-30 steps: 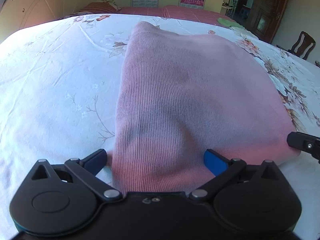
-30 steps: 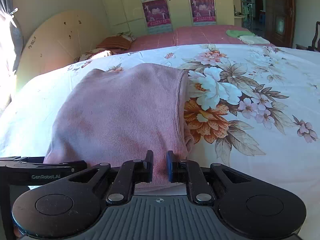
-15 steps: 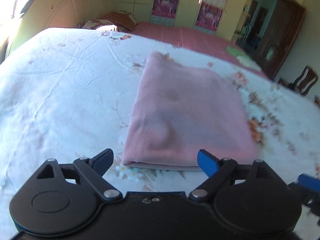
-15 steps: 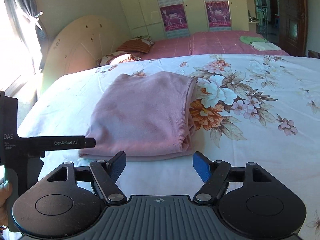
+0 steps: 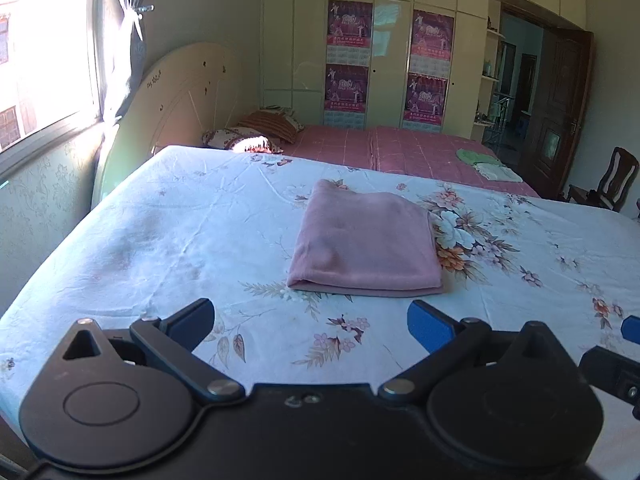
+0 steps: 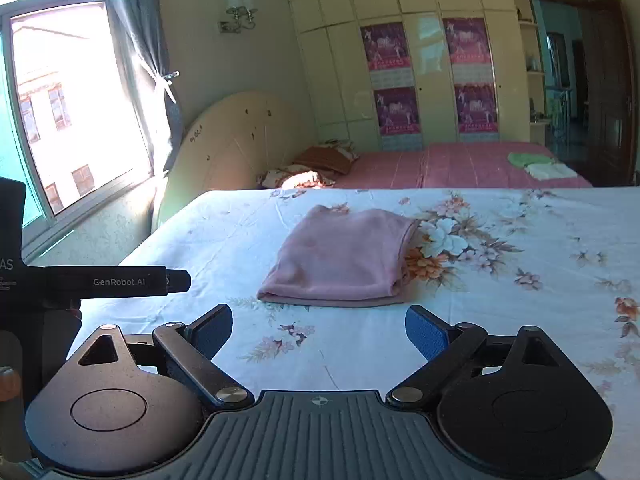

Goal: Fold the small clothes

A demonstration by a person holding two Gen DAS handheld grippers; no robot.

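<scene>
A pink knitted garment (image 5: 366, 242) lies folded into a neat rectangle on the floral bedsheet (image 5: 180, 240); it also shows in the right wrist view (image 6: 340, 258). My left gripper (image 5: 310, 322) is open and empty, held back from the garment's near edge. My right gripper (image 6: 319, 330) is open and empty too, also short of the garment. The left gripper's body (image 6: 100, 282) shows at the left of the right wrist view.
A second bed with a red cover (image 5: 400, 146) stands behind, with pillows (image 5: 260, 130) and small green and white clothes (image 5: 486, 164). A window (image 6: 60, 120) and headboard (image 6: 240, 140) are at the left, a wardrobe (image 5: 380, 60) behind, a wooden chair (image 5: 612, 178) at the right.
The right gripper let go of the garment's near edge and opened. Both grippers pulled back and rose away from the folded garment, which now lies flat on the bed.
</scene>
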